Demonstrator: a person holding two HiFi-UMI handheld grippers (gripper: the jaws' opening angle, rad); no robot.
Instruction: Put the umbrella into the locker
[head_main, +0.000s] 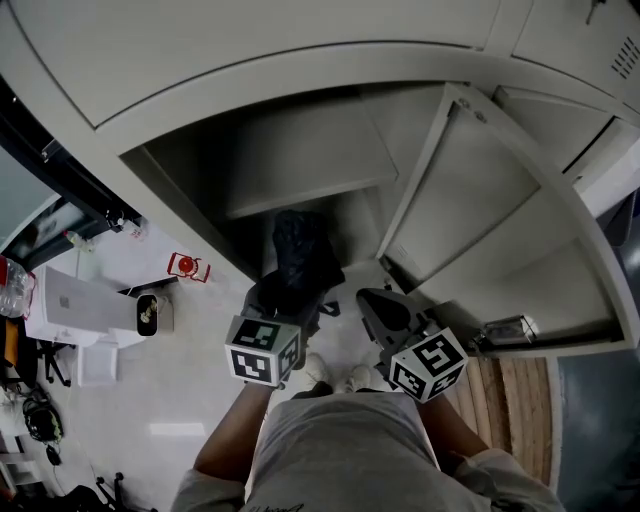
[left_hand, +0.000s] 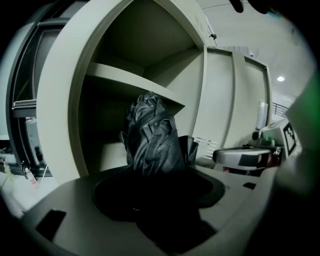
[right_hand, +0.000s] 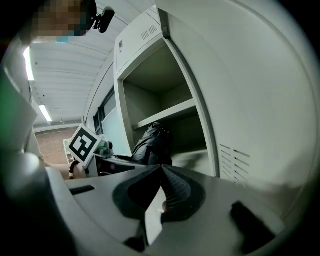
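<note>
The black folded umbrella (head_main: 300, 255) sticks up and forward out of my left gripper (head_main: 288, 303), which is shut on its lower part. Its top reaches into the mouth of the open grey locker (head_main: 300, 180), just below the inner shelf (left_hand: 125, 80). In the left gripper view the umbrella (left_hand: 152, 135) rises from between the jaws of the left gripper (left_hand: 155, 175). My right gripper (head_main: 385, 310) hangs to the right of the umbrella, apart from it, jaws shut on nothing. In the right gripper view the right gripper (right_hand: 161, 170) points at the locker, with the umbrella (right_hand: 152, 145) ahead to the left.
The locker door (head_main: 480, 200) stands swung open on the right, close beside my right gripper. A white box (head_main: 70, 305) and a small red thing (head_main: 187, 266) lie on the floor at the left. Wooden flooring (head_main: 510, 400) shows at the lower right.
</note>
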